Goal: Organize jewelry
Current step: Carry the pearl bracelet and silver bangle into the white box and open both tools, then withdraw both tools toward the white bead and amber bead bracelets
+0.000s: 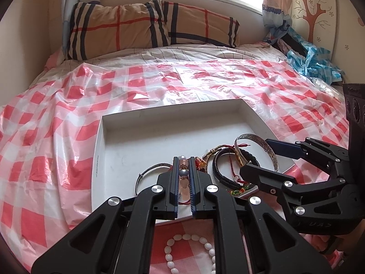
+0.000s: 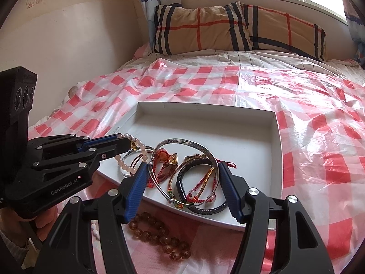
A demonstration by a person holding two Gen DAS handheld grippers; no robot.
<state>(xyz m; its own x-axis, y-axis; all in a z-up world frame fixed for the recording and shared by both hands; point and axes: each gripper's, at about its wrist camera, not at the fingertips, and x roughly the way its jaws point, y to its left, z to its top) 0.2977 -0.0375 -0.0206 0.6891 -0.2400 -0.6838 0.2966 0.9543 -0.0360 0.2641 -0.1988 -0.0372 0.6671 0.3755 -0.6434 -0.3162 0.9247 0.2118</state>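
Note:
A white shallow tray (image 1: 118, 134) (image 2: 276, 150) lies on the checkered bed cover. My left gripper (image 1: 183, 163) (image 2: 127, 140) is shut on a pink bead bracelet (image 1: 184, 183) (image 2: 127, 165) and holds it over the tray's near left corner. My right gripper (image 2: 181, 167) (image 1: 255, 154) is open above the tray, its jaws either side of a silver bangle (image 2: 182, 142) (image 1: 267, 146). A black braided bracelet (image 2: 180, 183) (image 1: 219, 173), red and gold cords (image 2: 205, 178) and an amber pendant (image 2: 168, 162) lie there too. A thin silver bangle (image 1: 148, 170) lies at the left.
A white bead bracelet (image 1: 182, 239) and an amber bead bracelet (image 2: 159, 235) lie on the cover in front of the tray. A plaid pillow (image 1: 146, 27) is at the bed's head. A blue plastic bag (image 1: 312, 61) lies at the far right.

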